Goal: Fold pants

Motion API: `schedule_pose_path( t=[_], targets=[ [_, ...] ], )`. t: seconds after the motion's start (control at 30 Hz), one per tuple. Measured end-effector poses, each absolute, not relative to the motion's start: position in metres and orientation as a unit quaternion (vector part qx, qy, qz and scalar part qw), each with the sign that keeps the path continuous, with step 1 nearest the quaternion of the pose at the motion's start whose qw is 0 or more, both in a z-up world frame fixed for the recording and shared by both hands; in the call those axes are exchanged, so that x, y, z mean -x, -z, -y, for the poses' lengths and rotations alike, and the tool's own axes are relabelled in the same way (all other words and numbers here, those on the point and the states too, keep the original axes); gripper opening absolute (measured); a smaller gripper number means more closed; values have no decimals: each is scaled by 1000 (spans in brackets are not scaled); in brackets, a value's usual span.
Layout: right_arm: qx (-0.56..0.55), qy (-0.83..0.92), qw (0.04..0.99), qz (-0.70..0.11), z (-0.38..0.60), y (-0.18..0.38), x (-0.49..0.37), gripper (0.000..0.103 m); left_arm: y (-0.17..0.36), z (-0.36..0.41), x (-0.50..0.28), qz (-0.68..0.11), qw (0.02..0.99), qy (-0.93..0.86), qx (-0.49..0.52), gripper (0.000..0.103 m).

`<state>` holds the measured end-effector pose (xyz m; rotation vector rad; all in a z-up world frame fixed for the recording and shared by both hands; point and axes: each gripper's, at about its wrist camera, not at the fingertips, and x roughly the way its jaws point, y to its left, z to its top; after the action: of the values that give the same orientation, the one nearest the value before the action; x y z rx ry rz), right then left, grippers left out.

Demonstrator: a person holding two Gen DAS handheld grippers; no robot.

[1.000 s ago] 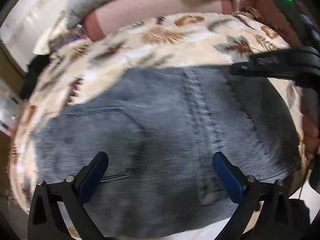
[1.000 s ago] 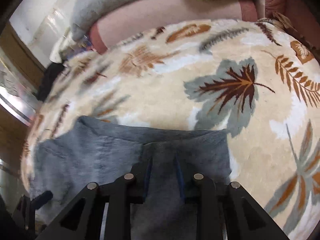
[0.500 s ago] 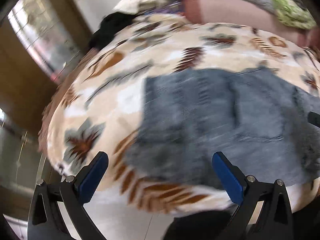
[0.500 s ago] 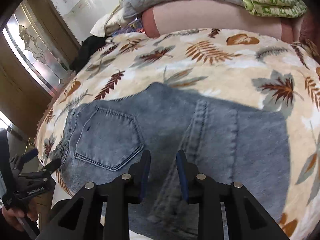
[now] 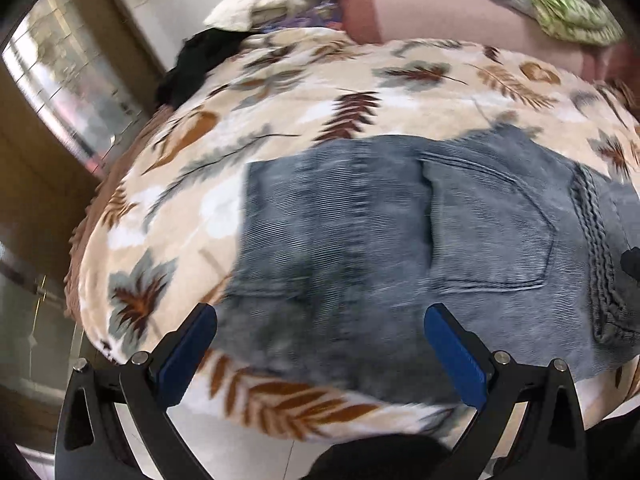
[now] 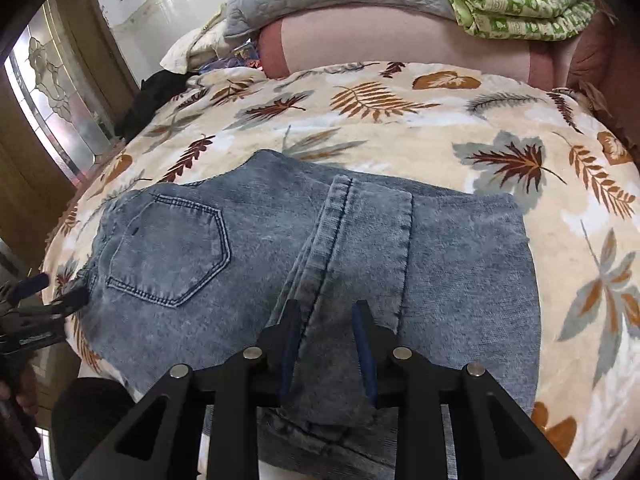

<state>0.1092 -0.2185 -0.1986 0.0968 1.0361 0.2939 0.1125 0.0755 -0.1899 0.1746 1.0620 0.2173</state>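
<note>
While the folded jeans (image 6: pixel 280 264) lie on the leaf-print blanket (image 6: pixel 500 128), long axis nine-to-three, right gripper (image 6: pixel 328 344) hangs narrow and empty above their six-o'clock edge, nearer than left gripper (image 5: pixel 320 344), wide, empty, at nine o'clock.

Bare blanket (image 6: pixel 460 120) beyond jeans (image 6: pixel 460 264), prob. unobstructed

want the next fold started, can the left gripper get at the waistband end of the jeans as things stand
Probably yes. The left gripper hangs open just over the jeans, nothing lies on that end, and the right gripper sits farther along the denim.
</note>
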Motion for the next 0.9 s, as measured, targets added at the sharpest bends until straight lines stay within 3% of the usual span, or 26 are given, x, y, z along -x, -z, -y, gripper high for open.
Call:
schedule_pose_path(
  t=[0.37,0.57,0.77,0.9],
  targets=[
    [-19,-134,831,-540,214,216,-112,31,221,-37,-150,-571,808,-77,-128,103],
    [-43,-165,820,-547,210,211,-111,31,220,-47,-157,-598,792,-79,-96,103],
    [-49,-158,875,-454,206,173,-108,31,194,-52,-134,-586,799,-106,-88,103],
    [-35,-151,888,-433,198,168,-111,31,167,-50,-111,-564,813,-107,-92,103]
  ],
)
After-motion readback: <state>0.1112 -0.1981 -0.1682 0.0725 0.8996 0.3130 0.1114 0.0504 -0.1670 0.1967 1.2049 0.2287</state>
